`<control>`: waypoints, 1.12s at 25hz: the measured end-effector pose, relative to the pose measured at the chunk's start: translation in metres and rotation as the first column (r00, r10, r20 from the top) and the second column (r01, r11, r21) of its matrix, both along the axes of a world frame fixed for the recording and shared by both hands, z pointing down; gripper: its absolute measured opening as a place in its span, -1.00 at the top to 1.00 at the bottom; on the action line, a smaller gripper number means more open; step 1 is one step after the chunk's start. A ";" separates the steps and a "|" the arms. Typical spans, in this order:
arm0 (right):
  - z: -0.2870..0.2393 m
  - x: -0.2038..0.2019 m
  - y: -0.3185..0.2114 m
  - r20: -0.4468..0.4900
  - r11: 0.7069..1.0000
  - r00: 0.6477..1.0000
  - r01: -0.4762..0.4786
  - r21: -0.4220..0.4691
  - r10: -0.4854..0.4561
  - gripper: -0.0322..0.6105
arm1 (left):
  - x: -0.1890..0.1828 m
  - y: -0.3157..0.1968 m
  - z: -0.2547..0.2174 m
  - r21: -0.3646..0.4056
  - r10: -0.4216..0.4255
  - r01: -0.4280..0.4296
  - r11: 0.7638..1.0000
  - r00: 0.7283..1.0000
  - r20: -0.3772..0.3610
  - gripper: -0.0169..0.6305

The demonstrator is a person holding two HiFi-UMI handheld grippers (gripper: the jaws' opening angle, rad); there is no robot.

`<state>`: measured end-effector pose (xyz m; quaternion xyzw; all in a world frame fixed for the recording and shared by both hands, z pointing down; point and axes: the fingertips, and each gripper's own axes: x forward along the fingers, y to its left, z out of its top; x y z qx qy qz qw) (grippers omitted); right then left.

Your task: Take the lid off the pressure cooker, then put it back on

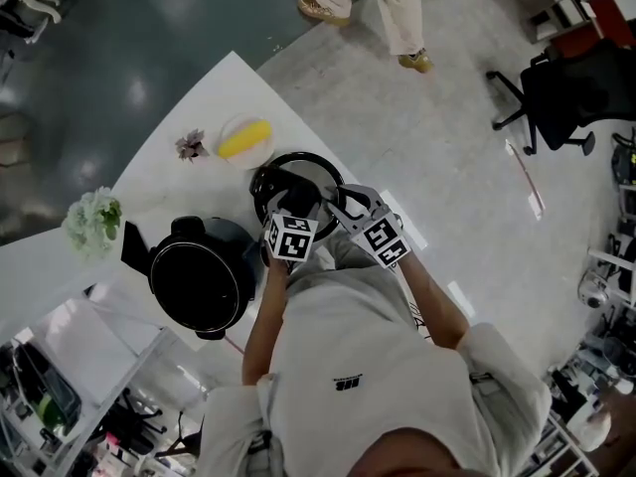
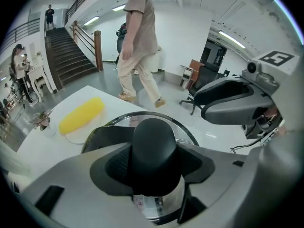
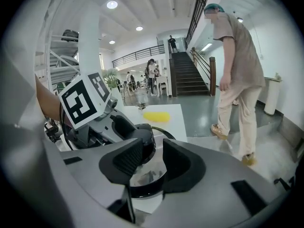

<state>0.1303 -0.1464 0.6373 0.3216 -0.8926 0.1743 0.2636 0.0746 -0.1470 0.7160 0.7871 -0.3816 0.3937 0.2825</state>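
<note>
A glass lid (image 1: 298, 174) with a chrome rim (image 2: 186, 131) and a black knob (image 2: 154, 151) lies on a round black base near the table's far edge. Whether that base is a pot I cannot tell. My left gripper (image 1: 293, 205) reaches down over the lid's middle. Its two pads sit against the knob's sides, so my left gripper (image 2: 154, 163) is shut on the knob. My right gripper (image 1: 344, 209) hovers at the lid's right side. In its own view my right gripper (image 3: 147, 163) is open, with only the lid's rim (image 3: 142, 190) visible beyond the gap.
A big black round cooker (image 1: 204, 281) stands on the white table (image 1: 159, 182) to the left. A yellow thing on a plate (image 1: 244, 139), a small dried flower (image 1: 191, 146) and a pale bouquet (image 1: 93, 223) lie behind. A person (image 1: 383, 13) walks past; an office chair (image 1: 566, 92) stands far right.
</note>
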 end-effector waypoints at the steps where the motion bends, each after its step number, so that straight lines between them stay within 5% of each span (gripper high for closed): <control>1: 0.000 0.000 0.000 -0.001 1.000 1.000 -0.002 0.002 0.002 0.47 | 0.000 0.000 0.000 0.000 -0.001 0.001 1.000 1.000 -0.004 0.06; 15: -0.031 -0.001 -0.004 0.012 0.999 1.000 0.007 0.053 -0.008 0.47 | 0.008 -0.008 -0.050 0.073 0.033 -0.030 0.997 0.999 -0.039 0.06; 28: -0.095 -0.013 -0.018 0.027 0.984 0.992 0.118 0.135 -0.123 0.48 | 0.002 -0.019 -0.130 0.154 0.012 -0.001 0.988 0.997 -0.070 0.06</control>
